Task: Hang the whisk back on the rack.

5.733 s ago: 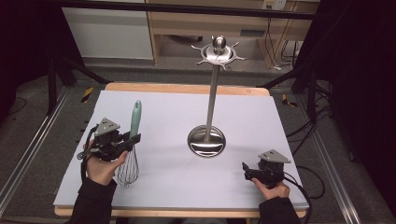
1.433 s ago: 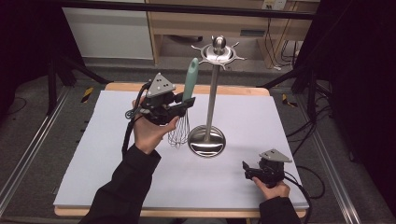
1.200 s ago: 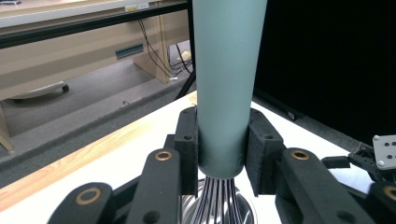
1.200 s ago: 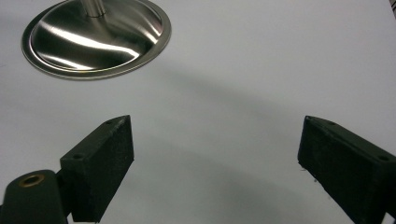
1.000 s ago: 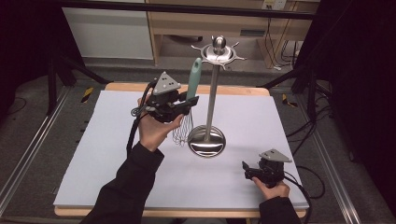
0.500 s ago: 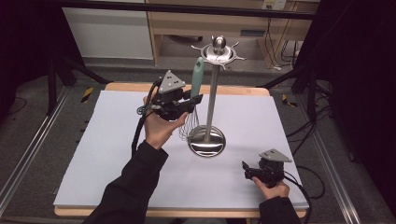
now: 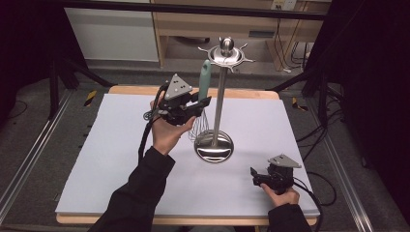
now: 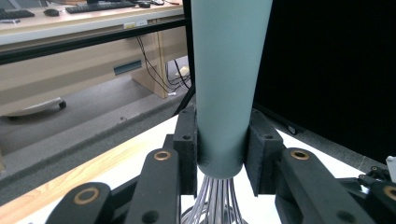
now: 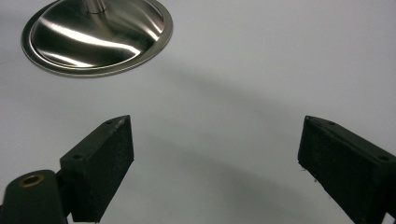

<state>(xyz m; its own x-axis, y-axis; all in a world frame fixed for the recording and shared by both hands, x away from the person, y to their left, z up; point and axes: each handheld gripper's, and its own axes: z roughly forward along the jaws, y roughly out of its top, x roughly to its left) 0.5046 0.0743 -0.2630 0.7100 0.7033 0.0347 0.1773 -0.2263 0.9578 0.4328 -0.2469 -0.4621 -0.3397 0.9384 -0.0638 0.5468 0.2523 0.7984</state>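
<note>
The whisk (image 7: 203, 99) hangs upright in the air beside the utensil stand (image 7: 218, 101), its teal handle pinched by the left gripper (image 7: 196, 107); its wires are partly hidden. The right gripper (image 7: 255, 175) rests spread on the table (image 7: 106, 145).

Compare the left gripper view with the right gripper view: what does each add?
Left gripper view: the left gripper shut on the whisk by its green handle, upright, wires hanging below; a desk beyond. Right gripper view: the right gripper open, with nothing between its jaws, and the stand's shiny base. Both: the white table.
</note>
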